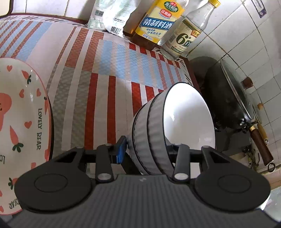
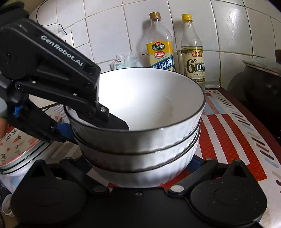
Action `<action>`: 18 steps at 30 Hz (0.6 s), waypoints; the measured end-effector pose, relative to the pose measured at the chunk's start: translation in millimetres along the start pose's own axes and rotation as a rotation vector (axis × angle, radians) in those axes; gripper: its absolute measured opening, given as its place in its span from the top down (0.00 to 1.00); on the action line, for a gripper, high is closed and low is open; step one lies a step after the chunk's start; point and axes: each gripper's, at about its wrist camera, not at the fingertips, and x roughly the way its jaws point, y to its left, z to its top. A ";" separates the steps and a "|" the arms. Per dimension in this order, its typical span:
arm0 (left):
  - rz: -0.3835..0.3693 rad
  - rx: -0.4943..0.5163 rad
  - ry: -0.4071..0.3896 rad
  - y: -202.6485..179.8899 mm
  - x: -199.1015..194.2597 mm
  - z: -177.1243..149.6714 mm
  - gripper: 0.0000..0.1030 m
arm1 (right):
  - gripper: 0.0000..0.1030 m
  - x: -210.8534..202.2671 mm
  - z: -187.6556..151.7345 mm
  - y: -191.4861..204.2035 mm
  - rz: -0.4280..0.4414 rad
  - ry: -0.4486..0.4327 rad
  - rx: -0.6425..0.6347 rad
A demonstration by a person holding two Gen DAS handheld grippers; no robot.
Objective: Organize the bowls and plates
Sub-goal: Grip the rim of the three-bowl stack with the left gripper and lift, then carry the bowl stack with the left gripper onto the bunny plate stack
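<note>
White wall tiles (image 2: 108,31) stand behind a counter covered with a mat (image 1: 98,73) of red, blue and grey stripes with a woven texture.

Three white bowls (image 2: 140,140) sit nested in one stack on the mat. Their outsides are ribbed, their rims are dark, and the top bowl holds nothing I can see. The left gripper (image 2: 98,122) is clamped on the rim of the top bowl: one black finger (image 2: 117,123) lies inside the bowl and the other, with a blue pad, presses the outside wall. On its body I read "GenRobot.AI". The right gripper (image 2: 140,166) has its jaws apart, one on each side of the base of the stack; whether they touch the bottom bowl, I cannot tell.

To the left of the bowls lies a round plate (image 1: 21,112) with a painted bear, carrots, hearts and the words "LOVELY BEAR".

At the wall stand two clear bottles. The first bottle (image 2: 159,47) has a gold cap, a yellow label with Chinese writing, and brown liquid at the bottom. The second bottle (image 2: 192,50) has a yellow cap and a label with a big "6°" and "500". Beside them leans a white bag (image 1: 110,15) with a barcode. A black wok (image 1: 228,98) with a wooden handle is near the tiles.
</note>
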 end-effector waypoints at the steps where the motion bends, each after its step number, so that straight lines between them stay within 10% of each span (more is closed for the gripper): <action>1: 0.004 0.018 -0.003 -1.4 -0.1 -0.7 0.62 | 0.00 0.5 0.5 0.6 -0.002 0.000 -0.004; 18: 0.020 0.047 -0.034 -3.0 -7.0 -4.3 0.60 | 0.00 2.9 7.1 -0.6 0.027 -0.036 -0.084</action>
